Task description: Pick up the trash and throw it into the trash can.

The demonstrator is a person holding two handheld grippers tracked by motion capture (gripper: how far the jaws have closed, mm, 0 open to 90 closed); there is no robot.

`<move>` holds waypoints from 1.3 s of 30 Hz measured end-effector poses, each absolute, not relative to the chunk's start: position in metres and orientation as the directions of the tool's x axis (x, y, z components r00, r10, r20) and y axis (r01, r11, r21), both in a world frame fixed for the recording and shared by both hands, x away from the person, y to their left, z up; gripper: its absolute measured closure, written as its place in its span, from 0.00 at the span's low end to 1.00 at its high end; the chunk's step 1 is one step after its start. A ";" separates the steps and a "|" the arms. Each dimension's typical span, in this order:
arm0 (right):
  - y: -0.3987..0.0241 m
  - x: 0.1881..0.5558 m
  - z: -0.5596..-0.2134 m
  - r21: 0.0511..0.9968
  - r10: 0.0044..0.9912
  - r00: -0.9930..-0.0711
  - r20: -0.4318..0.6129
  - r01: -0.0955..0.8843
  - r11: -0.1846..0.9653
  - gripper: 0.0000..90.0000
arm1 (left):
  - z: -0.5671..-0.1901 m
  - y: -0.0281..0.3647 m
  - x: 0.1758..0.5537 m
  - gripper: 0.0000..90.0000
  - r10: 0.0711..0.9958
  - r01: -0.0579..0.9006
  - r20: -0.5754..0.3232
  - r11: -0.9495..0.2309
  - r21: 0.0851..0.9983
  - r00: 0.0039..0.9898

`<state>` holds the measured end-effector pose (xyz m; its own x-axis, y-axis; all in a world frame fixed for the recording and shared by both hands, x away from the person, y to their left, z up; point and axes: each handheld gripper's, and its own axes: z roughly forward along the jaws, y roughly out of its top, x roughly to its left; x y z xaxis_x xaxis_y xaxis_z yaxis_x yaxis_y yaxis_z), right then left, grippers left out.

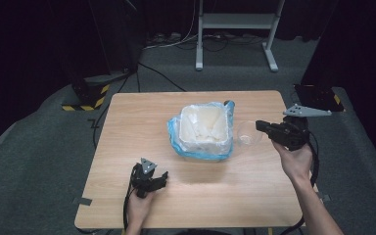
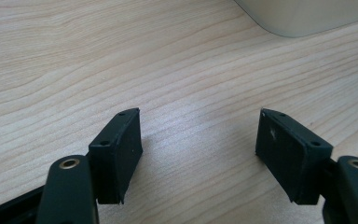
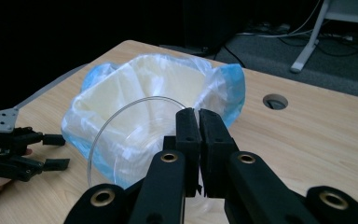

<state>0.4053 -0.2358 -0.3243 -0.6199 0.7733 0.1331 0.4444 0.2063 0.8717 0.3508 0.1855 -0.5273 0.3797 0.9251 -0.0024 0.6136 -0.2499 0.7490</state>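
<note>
On the wooden worktop [image 1: 127, 127] a bag-lined white bin [image 1: 205, 128] sits centrally. The right gripper [image 3: 198, 116] pinches a clear plastic cup's [image 3: 121, 140] rim just beside it; the left gripper [image 2: 198, 140] rests gaping, holding nothing.

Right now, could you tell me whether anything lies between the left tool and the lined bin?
Nothing visible does. The left tool rests open on bare table, with only wood grain between it and the bin. The right tool holds a clear cup on the bin's far side.
</note>
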 end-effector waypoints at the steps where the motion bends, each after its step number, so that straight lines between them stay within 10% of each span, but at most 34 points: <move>1: -0.233 0.405 -0.321 0.874 0.770 -0.624 0.132 0.440 0.206 0.97 | -0.527 0.185 0.351 0.34 0.925 0.614 -0.002 -0.250 0.749 0.380; 39: -0.171 0.433 -0.312 0.888 0.720 -0.678 0.148 0.411 0.205 0.97 | -0.527 0.185 0.351 0.34 0.926 0.616 0.001 -0.252 0.746 0.377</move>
